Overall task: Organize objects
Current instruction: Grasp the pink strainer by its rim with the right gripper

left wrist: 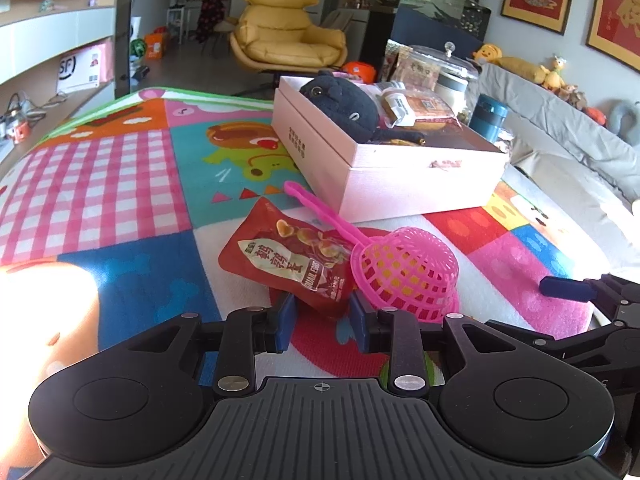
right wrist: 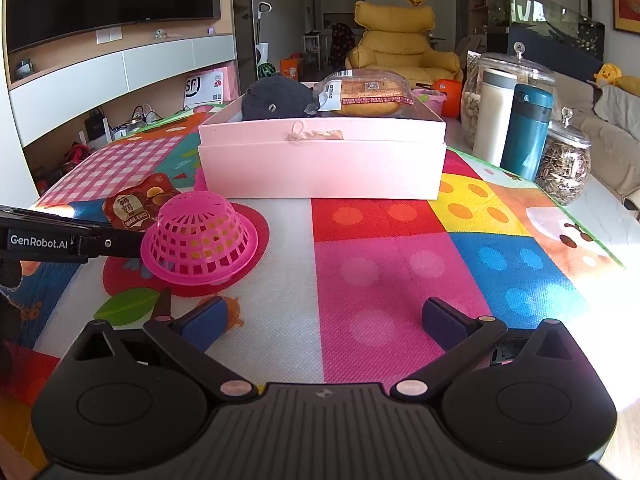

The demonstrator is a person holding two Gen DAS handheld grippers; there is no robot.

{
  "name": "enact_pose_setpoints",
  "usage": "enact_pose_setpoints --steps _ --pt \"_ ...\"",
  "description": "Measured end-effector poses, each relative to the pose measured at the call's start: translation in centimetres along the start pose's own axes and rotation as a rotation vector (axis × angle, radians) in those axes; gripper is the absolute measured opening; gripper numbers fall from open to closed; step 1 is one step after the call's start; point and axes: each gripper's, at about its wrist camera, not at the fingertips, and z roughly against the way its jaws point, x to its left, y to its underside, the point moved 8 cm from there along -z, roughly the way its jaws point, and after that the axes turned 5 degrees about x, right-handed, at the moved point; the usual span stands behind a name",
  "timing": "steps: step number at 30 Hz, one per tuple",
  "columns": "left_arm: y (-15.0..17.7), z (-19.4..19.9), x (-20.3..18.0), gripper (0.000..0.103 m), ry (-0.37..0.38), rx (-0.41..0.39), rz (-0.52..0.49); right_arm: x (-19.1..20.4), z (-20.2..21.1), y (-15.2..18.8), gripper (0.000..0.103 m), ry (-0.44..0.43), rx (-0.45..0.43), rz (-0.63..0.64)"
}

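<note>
Obs. 1: Blue pads of the left gripper sit nearest the lens, jaws narrowly apart, with the near corner of the red snack packet just between or ahead of them. Contact cannot be told; no clamp is visible.

Obs. 2: Agreed. Right gripper stands wide open over bare play mat, holding nothing.

Obs. 1: Key relation: the packet lies directly ahead of the left tool, its long axis running away and to the left, toward the pink box. Left hand is clearly the nearer.

Obs. 2: Pink strainer lies inverted, its rim on the packet's right edge and its thin handle crossing the packet toward the box.

Obs. 1: Materials: glossy crinkled foil pouch, flat and limp; rigid plastic lattice dome; matte card box already holding a dark plush toy and a wrapped cake.

Obs. 2: Judgement: lifting the packet may drag the strainer.
</note>
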Motion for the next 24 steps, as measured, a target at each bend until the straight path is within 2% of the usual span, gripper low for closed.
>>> enact_pose_setpoints --steps 3,6,7,8,11,16,18,20,22,23,24 --pt "-0.1 0.2 1.1 0.031 0.026 0.004 0.041 0.0 -0.1 -0.1 0.103 -0.002 0.024 0.004" --pt "-0.1 0.9 3.1 0.031 -0.034 -0.014 0.065 0.2 0.0 -0.2 0.103 -0.006 0.032 0.026" --pt "0.0 1.2 3.9 0.03 -0.058 -0.019 0.072 0.5 0.1 -0.3 0.103 -0.022 0.04 0.033" --pt "0.0 1.5 4.9 0.025 -0.081 -0.024 0.083 1.0 0.4 -0.5 0.103 -0.057 0.039 0.042" --pt "0.1 2.3 7.2 0.024 -0.111 -0.041 0.129 3.3 1.5 -2.2 0.103 -0.158 -0.016 0.085" --pt "0.4 2.8 8.1 0.024 -0.081 -0.052 0.123 6.5 -0.2 -5.1 0.103 -0.197 -0.035 0.161" --pt "0.6 2.9 7.6 0.029 -0.066 -0.046 0.101 6.9 -1.6 -5.5 0.103 -0.2 -0.013 0.149" --pt "0.7 2.9 6.8 0.034 -0.037 -0.032 0.083 6.8 -2.5 -5.4 0.098 -0.206 0.007 0.134" --pt "0.9 2.8 5.7 0.04 -0.02 -0.018 0.041 6.5 -2.7 -5.0 0.085 -0.216 0.016 0.122" --pt "1.0 2.7 5.1 0.046 -0.018 -0.012 0.017 6.2 -2.5 -4.8 0.08 -0.217 0.015 0.119" --pt "1.1 2.6 4.3 0.054 -0.014 -0.004 -0.009 5.9 -2.2 -4.6 0.067 -0.216 0.015 0.118"
